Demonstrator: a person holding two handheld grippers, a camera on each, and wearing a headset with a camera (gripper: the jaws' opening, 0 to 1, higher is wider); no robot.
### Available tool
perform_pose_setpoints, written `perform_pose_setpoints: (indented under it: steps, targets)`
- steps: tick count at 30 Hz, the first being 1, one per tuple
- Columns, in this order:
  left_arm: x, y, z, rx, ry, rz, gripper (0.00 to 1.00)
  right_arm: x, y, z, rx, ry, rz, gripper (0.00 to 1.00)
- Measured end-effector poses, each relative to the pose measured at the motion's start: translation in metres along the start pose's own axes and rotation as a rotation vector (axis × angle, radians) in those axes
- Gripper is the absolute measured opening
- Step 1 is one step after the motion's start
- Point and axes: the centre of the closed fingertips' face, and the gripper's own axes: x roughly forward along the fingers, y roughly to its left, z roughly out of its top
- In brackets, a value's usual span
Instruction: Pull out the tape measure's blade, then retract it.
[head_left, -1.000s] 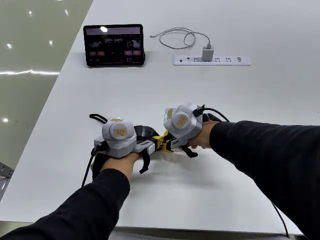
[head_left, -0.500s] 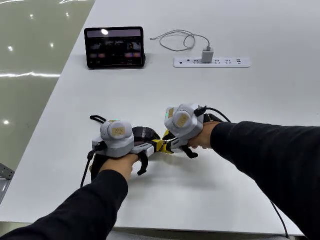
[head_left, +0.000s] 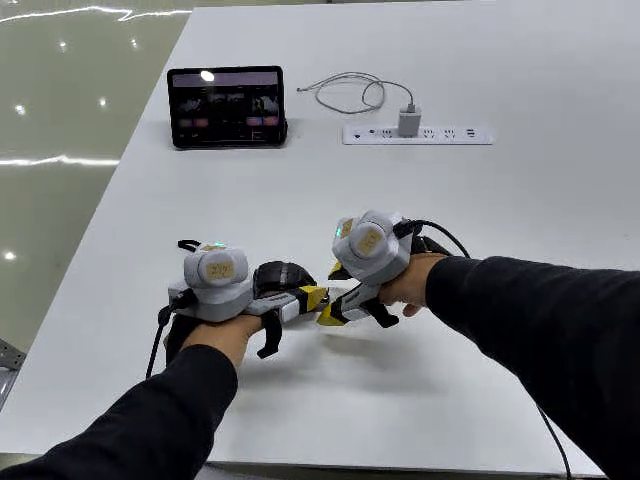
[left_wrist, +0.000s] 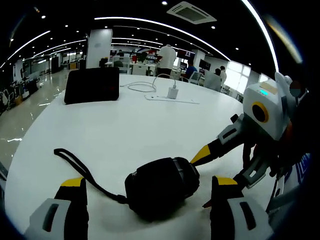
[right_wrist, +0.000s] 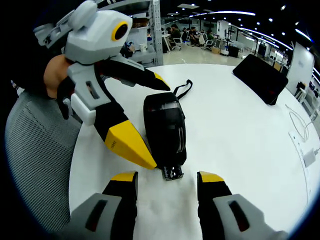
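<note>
A black tape measure (head_left: 283, 278) lies on the white table (head_left: 420, 380) between the two grippers. In the left gripper view it (left_wrist: 161, 185) rests between my left gripper's (left_wrist: 149, 184) open jaws, with a gap on each side and its black strap (left_wrist: 75, 160) trailing left. My right gripper (right_wrist: 168, 177) is open, and the blade's hook end (right_wrist: 171, 172) lies just ahead of its yellow tips. The tape measure body (right_wrist: 165, 127) stretches away from them. In the head view the left gripper (head_left: 292, 305) points right and the right gripper (head_left: 330, 293) points left and down; their tips nearly meet.
A dark tablet (head_left: 226, 106) stands at the far left of the table. A white power strip (head_left: 418, 134) with a charger and coiled cable (head_left: 350, 92) lies beyond. The table's left edge (head_left: 100, 220) drops to a shiny floor. People stand in the far background.
The left gripper has drawn a little to the left, so more of the tape measure shows. The right gripper's jaws have dipped toward the table. The head camera has tilted.
</note>
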Motion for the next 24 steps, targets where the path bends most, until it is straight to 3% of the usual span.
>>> perform_pose_setpoints:
  steps: [3, 5, 6, 8, 15, 19, 22, 24]
  targets:
    - [-0.004, 0.000, 0.000, 0.032, -0.001, -0.023, 1.00, -0.005, -0.001, -0.004, 0.010, -0.010, -0.013, 0.46]
    - [-0.006, 0.000, 0.002, 0.051, -0.012, -0.049, 1.00, -0.012, -0.002, -0.005, 0.035, -0.033, -0.024, 0.48]
    - [-0.007, 0.000, 0.003, 0.058, -0.017, -0.059, 1.00, -0.015, -0.005, -0.002, 0.070, -0.070, -0.044, 0.48]
    - [-0.010, 0.001, 0.002, 0.069, -0.004, -0.072, 1.00, -0.023, -0.007, -0.004, 0.090, -0.090, -0.055, 0.50]
    - [-0.019, -0.011, 0.012, 0.131, -0.057, -0.167, 1.00, -0.049, -0.016, -0.016, 0.151, -0.140, -0.107, 0.55]
    - [-0.023, -0.011, 0.009, 0.162, -0.040, -0.198, 1.00, -0.063, -0.017, -0.027, 0.160, -0.144, -0.134, 0.57]
    - [-0.030, -0.010, 0.001, 0.184, 0.010, -0.220, 1.00, -0.076, -0.017, -0.034, 0.195, -0.163, -0.163, 0.58]
    - [-0.036, -0.009, -0.002, 0.180, 0.018, -0.240, 1.00, -0.085, -0.014, -0.039, 0.195, -0.184, -0.183, 0.59]
